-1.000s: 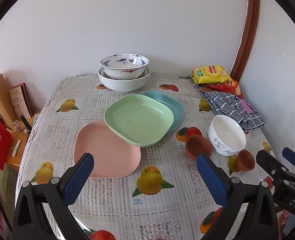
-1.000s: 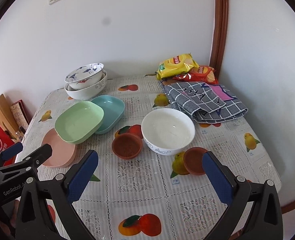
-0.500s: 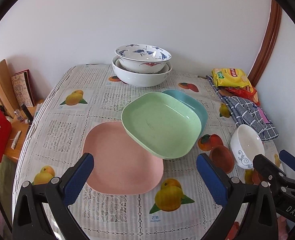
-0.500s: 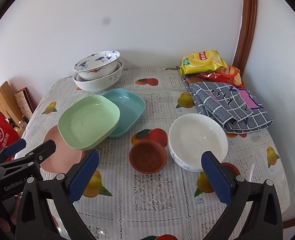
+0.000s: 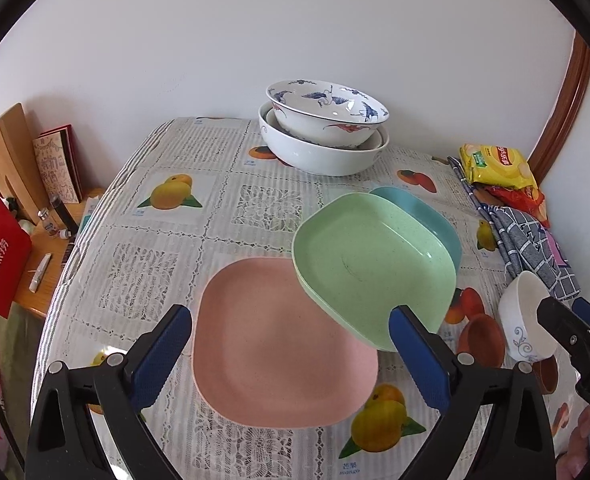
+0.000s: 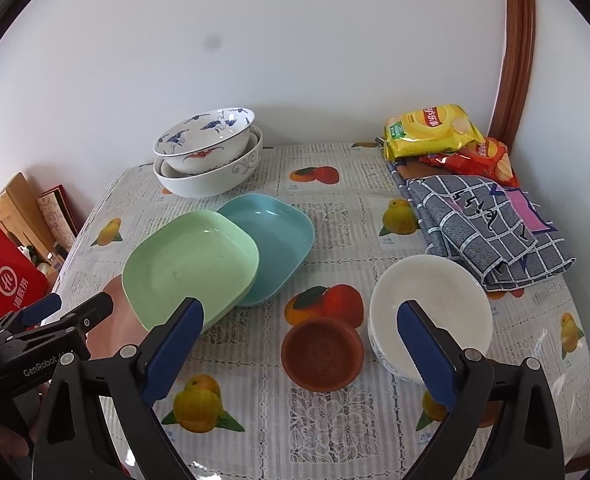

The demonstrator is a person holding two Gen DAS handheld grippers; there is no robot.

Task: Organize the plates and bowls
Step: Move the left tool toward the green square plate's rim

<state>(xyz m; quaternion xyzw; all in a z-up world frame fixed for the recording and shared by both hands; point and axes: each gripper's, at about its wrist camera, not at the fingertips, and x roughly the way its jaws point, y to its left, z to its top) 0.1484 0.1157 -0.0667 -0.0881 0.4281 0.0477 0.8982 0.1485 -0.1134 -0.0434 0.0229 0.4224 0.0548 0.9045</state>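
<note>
Your left gripper (image 5: 291,354), spread and empty, hangs over the pink plate (image 5: 271,344); your right gripper (image 6: 301,344), closing on nothing, frames the brown saucer (image 6: 322,354) beside it. Seat pads on rims.

"GenRobot" on left gripper (image 6: 51,312) (rest illegible).

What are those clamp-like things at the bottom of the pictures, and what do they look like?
They are two hand-held grippers. The left gripper and right gripper each have a black plastic frame with silver bolts and two fingers faced with blue pads. White lettering reading "GenRobot" marks the left one's side.
</note>
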